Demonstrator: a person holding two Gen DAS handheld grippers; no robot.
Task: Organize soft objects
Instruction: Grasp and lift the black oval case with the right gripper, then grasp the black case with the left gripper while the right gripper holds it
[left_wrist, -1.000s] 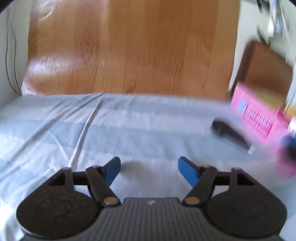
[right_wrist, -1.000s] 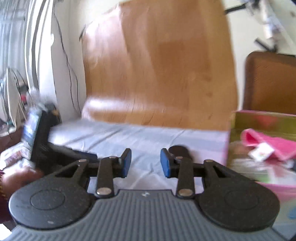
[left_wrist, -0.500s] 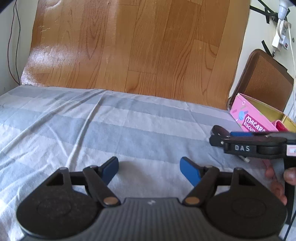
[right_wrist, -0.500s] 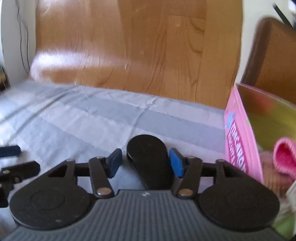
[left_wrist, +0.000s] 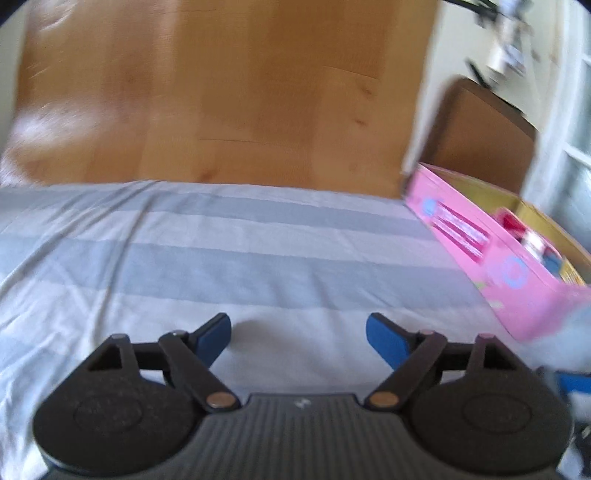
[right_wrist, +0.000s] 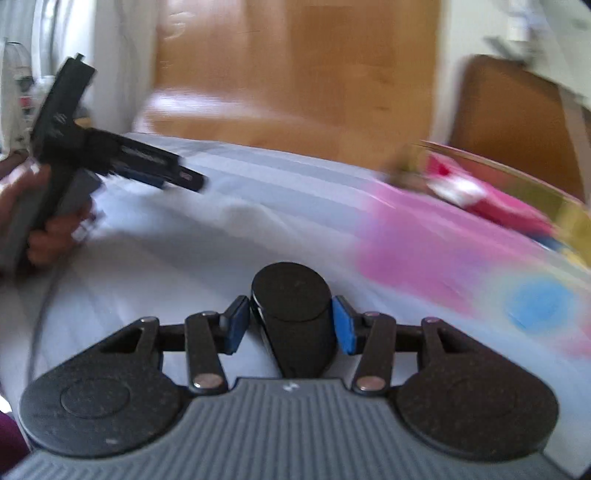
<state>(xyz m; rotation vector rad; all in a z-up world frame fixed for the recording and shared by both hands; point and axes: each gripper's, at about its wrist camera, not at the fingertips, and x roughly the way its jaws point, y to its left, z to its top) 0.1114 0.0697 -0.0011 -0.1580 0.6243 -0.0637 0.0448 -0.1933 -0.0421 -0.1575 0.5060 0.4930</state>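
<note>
The black soft thing (right_wrist: 291, 314) sits pinched in the right gripper (right_wrist: 291, 325), long way pointing ahead, left of the pink box (right_wrist: 461, 236). The left gripper (left_wrist: 298, 338), just spread wider, holds nothing.

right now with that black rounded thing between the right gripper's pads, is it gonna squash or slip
The black rounded object keeps a smooth domed shape between the right gripper pads, so it probably gives little. Its glossy surface may slip. The frame is blurred, so its softness stays uncertain.
</note>
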